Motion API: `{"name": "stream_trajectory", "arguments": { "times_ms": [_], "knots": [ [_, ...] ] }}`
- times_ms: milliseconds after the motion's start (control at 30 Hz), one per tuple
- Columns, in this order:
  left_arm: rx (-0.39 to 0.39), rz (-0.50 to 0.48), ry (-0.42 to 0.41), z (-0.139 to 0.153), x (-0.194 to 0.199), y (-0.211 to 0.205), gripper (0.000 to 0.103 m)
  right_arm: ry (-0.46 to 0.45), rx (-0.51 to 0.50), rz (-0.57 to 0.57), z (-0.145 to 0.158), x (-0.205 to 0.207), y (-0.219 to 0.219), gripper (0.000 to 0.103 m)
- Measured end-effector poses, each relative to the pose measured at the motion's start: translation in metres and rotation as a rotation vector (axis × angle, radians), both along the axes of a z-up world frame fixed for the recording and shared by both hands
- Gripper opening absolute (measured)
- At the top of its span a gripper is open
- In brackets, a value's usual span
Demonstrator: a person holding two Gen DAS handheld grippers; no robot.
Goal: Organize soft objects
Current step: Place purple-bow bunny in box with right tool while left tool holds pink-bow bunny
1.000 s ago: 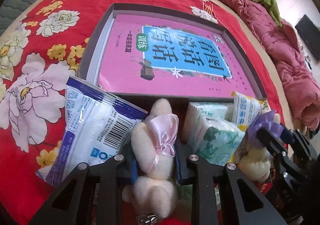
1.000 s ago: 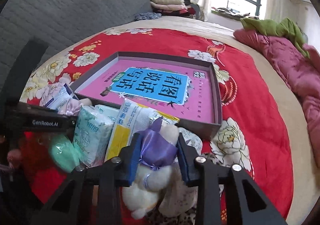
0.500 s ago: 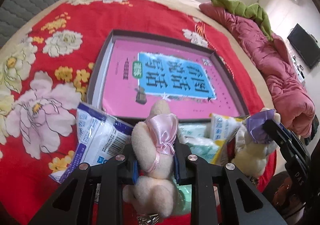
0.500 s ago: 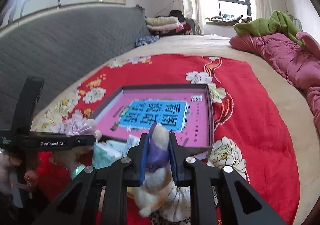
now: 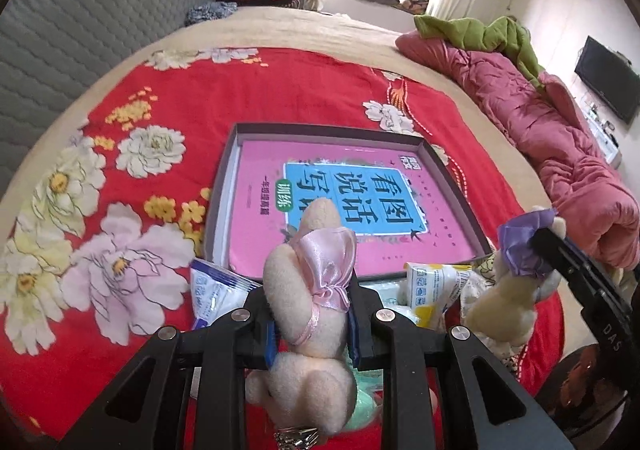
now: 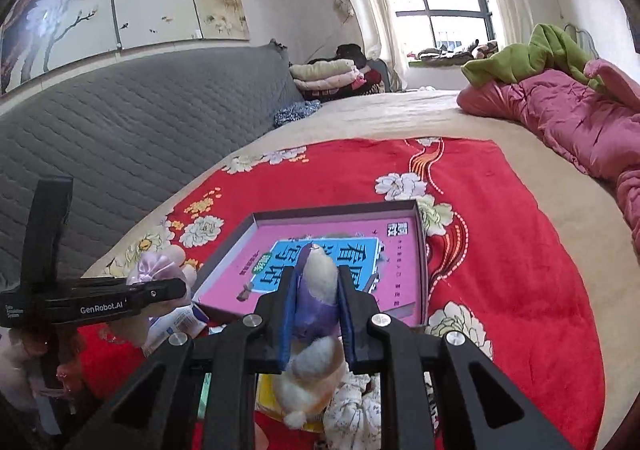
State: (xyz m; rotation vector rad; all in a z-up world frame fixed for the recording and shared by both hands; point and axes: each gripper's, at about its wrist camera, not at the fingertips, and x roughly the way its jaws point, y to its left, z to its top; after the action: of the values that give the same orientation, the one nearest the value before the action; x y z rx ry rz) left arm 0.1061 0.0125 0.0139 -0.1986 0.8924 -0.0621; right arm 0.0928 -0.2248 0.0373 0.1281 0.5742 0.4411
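While the two plush toys hang clear of the bedspread, each sits pinched between a pair of pads: the cream toy with the pink bow [image 5: 308, 290] is clamped in the left gripper [image 5: 310, 324], and the toy with the purple bow [image 6: 316, 304] is clamped in the right gripper [image 6: 314, 320], both sets of jaws closed tight on the soft bodies. Each toy's long axis runs along its gripper's fingers, head end pointing forward and away from the hand, legs dangling back beneath the jaws. Ahead of both, toward the middle of the red flowered bedspread [image 5: 280, 89], lies the shallow dark box [image 5: 452, 177] with a pink book [image 5: 260, 217] flat inside it (its near wall faces the grippers). The box looks to lie straight in front of the left gripper and slightly nearer to it, so either toy would likely travel forward over that near wall. Tissue packets [image 5: 432, 284] lie on the bedspread against the box's near edge.
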Motion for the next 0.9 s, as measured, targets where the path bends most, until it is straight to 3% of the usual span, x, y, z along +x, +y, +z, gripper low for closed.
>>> {"name": "stream_trajectory", "arguments": {
  "times_ms": [367,900],
  "knots": [
    [0.07,0.026,-0.027,0.012,-0.001,-0.003,0.026,-0.038,0.042,-0.016,0.009,0.012,-0.002,0.02],
    [0.083,0.039,-0.019,0.001,0.033,0.0,0.026,-0.012,0.103,-0.031,0.0,0.057,0.001,0.02]
  ]
}}
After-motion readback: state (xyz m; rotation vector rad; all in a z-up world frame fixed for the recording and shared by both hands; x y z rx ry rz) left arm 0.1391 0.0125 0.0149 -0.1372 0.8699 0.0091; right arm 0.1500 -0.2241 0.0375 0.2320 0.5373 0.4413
